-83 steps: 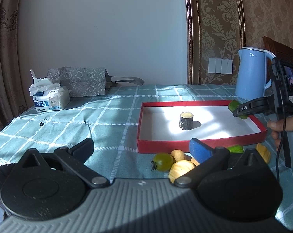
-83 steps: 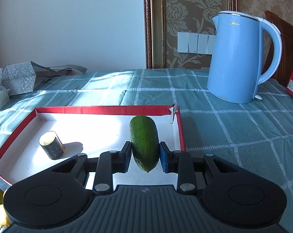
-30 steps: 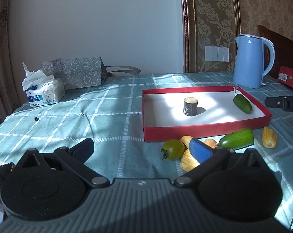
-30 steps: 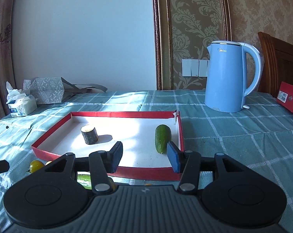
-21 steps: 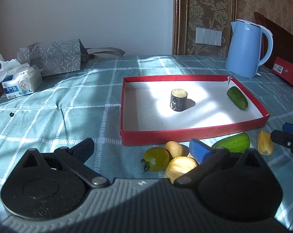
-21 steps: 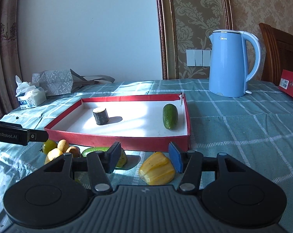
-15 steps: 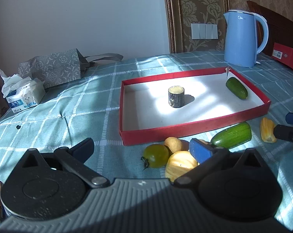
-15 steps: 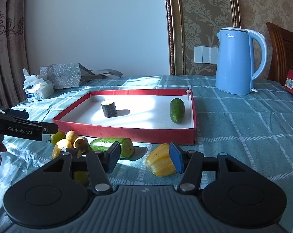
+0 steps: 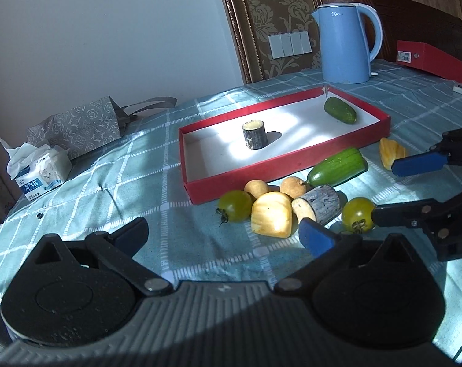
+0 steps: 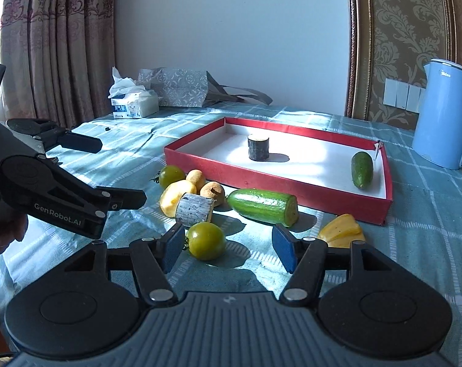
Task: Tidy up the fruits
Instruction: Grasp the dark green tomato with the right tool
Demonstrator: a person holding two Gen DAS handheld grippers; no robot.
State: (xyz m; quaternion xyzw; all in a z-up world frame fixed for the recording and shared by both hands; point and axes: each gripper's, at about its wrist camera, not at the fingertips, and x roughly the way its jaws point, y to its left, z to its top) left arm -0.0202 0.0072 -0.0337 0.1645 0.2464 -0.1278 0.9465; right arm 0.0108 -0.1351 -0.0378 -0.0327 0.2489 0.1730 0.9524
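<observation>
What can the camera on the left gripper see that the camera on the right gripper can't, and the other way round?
Only the left view shows a red box behind the kettle. Only the right view shows curtains and the hand on the left gripper. Both show the red tray holding a cucumber and a log piece.
</observation>
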